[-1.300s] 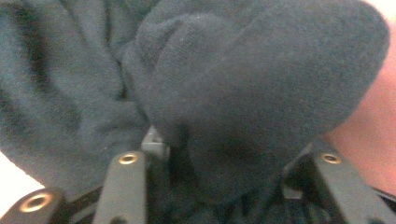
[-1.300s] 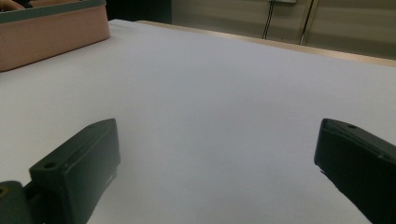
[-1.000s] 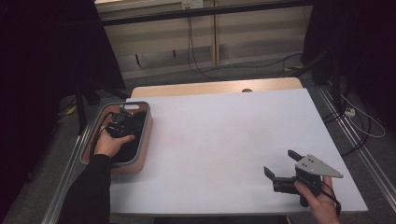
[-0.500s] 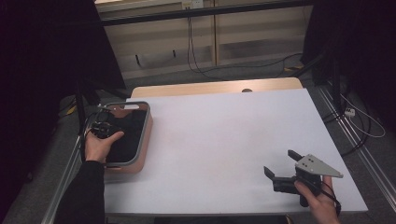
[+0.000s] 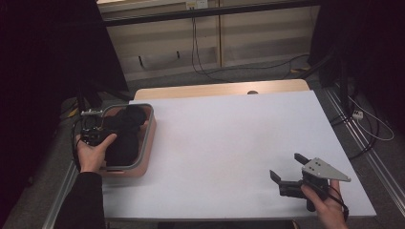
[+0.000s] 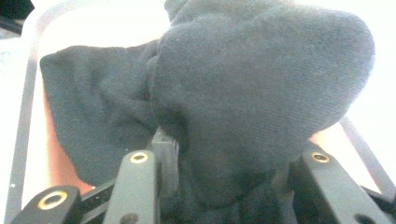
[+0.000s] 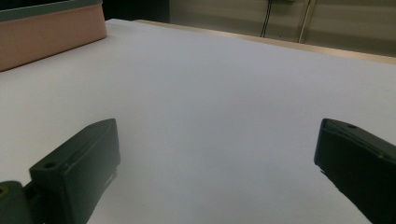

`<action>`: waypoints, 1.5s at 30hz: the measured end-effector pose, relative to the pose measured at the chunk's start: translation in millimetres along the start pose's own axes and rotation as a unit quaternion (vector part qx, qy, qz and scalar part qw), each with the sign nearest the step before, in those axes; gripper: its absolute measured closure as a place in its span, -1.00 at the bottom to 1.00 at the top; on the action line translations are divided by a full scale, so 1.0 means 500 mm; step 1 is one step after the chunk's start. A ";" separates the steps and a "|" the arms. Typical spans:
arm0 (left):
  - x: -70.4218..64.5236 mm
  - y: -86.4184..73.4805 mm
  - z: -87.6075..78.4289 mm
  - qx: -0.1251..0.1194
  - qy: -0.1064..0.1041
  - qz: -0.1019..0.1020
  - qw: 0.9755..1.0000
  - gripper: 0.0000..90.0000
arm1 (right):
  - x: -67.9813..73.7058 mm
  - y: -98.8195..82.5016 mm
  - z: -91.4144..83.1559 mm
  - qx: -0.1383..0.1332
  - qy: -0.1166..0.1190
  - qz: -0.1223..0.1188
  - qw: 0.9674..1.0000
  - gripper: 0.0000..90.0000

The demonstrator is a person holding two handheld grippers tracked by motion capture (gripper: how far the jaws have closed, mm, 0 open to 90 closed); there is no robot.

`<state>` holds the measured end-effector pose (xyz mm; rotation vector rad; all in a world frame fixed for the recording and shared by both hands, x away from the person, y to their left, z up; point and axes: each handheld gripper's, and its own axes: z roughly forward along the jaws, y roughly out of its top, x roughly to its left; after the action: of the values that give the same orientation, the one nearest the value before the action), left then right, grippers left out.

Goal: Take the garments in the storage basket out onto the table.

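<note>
1. The left tool (image 5: 102, 125) is clamped on a bunched dark cloth (image 6: 261, 88), which bulges up between and beyond its two black jaws.
2. Beneath the left tool and cloth is a pink tray (image 5: 149, 143) with a grey rim, at the left edge of the white counter (image 5: 229, 148).
3. The right tool (image 5: 288, 168), well apart from the tray, rests low over bare counter, jaws spread wide, holding nothing.

The black cloth (image 6: 261, 88) hides the left gripper's (image 6: 224, 186) fingers (image 6: 135, 182) (tips buried under folds).
</note>
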<state>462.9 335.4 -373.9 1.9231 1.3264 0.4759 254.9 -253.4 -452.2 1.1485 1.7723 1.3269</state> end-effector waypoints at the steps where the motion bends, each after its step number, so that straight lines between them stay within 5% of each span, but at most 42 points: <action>1: 0.000 -0.003 -0.001 -0.006 -0.001 0.001 1.000 0.27 | 0.000 0.000 0.000 0.001 0.000 0.001 1.000 -1.00; 19: -0.008 -0.011 -0.029 -0.100 0.003 -0.007 0.995 0.26 | 0.001 0.001 -0.003 -0.003 0.003 0.000 1.000 -1.00; 25: -0.013 -0.010 -0.050 -0.150 0.006 -0.011 0.989 0.27 | 0.002 0.001 -0.003 -0.003 0.003 0.000 1.000 -1.00; 34: -0.027 -0.006 -0.065 -0.189 0.006 -0.005 0.982 0.27 | 0.002 0.001 -0.004 -0.003 0.004 0.001 1.000 -1.00; 36: -0.031 -0.005 -0.069 -0.208 0.004 -0.008 0.978 0.27 | 0.002 0.001 -0.003 -0.003 0.004 0.002 1.000 -1.00; 41: -0.034 -0.004 -0.079 -0.224 0.006 -0.006 0.975 0.27 | 0.002 0.001 -0.004 -0.004 0.004 -0.001 1.000 -1.00; 42: -0.037 -0.003 -0.086 -0.237 0.008 -0.008 0.971 0.27 | 0.002 0.001 -0.004 -0.004 0.005 0.001 1.000 -1.00; 45: -0.038 -0.003 -0.096 -0.249 0.012 -0.003 0.968 0.27 | 0.002 0.001 -0.004 -0.005 0.004 0.000 1.000 -1.00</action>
<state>422.8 335.5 -341.4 1.4973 1.0957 0.7518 252.8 -253.2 -450.9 1.1383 1.7710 1.3403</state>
